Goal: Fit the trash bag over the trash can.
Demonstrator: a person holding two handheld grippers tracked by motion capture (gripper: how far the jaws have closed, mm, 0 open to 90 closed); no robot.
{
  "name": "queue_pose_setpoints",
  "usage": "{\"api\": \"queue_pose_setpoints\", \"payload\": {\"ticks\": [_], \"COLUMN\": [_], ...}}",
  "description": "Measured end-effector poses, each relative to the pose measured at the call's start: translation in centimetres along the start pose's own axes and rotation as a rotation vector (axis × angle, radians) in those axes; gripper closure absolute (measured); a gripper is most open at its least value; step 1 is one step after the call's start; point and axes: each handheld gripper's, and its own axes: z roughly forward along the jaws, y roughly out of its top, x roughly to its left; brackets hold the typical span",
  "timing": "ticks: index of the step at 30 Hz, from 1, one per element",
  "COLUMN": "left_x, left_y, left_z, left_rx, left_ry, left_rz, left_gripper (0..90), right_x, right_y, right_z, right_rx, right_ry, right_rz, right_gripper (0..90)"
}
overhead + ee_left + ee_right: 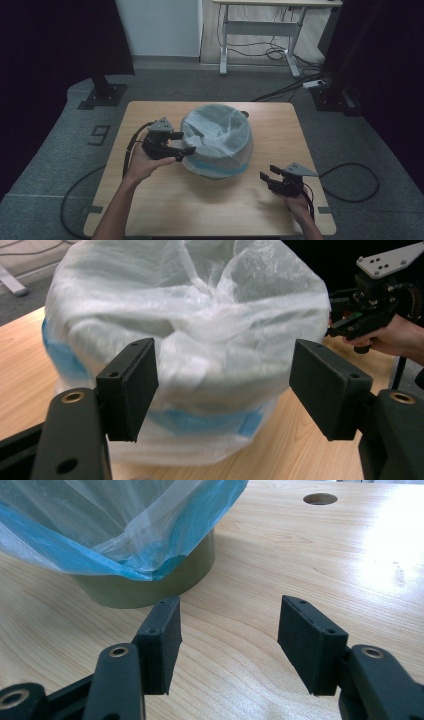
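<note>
forearms are reaching in from below in the high view — the left gripper (pixel 186 143) is sitting against the bag-lined bin (pixel 218 141) mid-table, the right gripper (pixel 268 175) resting well apart. left gripper view: jaws are gaping wide before the bag (pixel 190 335), gripping nothing. right gripper view: jaws are spread, empty, near the bin's base (pixel 150 587).

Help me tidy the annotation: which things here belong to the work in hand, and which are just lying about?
In the job:
- plastic bag with blue hem, draped over the bin
- olive bin
- left gripper, open, at the bag
- right gripper, open, apart from it

Lying about:
- desk beyond the table
- floor cables
- black stand
</note>
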Motion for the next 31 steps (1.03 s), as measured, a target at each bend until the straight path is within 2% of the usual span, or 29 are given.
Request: {"api": "queue_pose_setpoints", "payload": {"ticks": [4,9,15,20,27,31], "left_x": [0.1,0.4,1.0,1.4,1.8,1.8], "left_y": [-2.1,-4.6,-6.8,-7.8,-8.0,-8.6], "left_z": [-0.7,-1.1,-1.4,-1.4,-1.0,-0.4], "left_rx": [-0.014,0.002,0.008,0.008,0.014,0.035], "left_ry": [0.003,0.029,0.034,0.037,0.043,0.049], "left_rz": [-0.029,-0.049,-0.083,-0.104,-0.118,-0.123], "left_gripper": [27.1,27.1,27.1,27.1,26.3,26.0], "right_x": [0.0,-0.1,-0.1,-0.1,-0.2,-0.4], "right_y": [0.0,-0.1,-0.2,-0.2,-0.2,-0.1], "right_z": [0.0,0.0,0.1,0.2,0.2,0.2], "right_rx": [0.001,0.007,0.012,0.016,0.017,0.012], "right_ry": [0.0,-0.001,-0.002,-0.003,0.001,-0.008], "right_rz": [0.003,0.003,0.005,0.005,0.014,0.014], "right_gripper": [41.4,41.3,41.3,41.3,40.8,40.2]}}
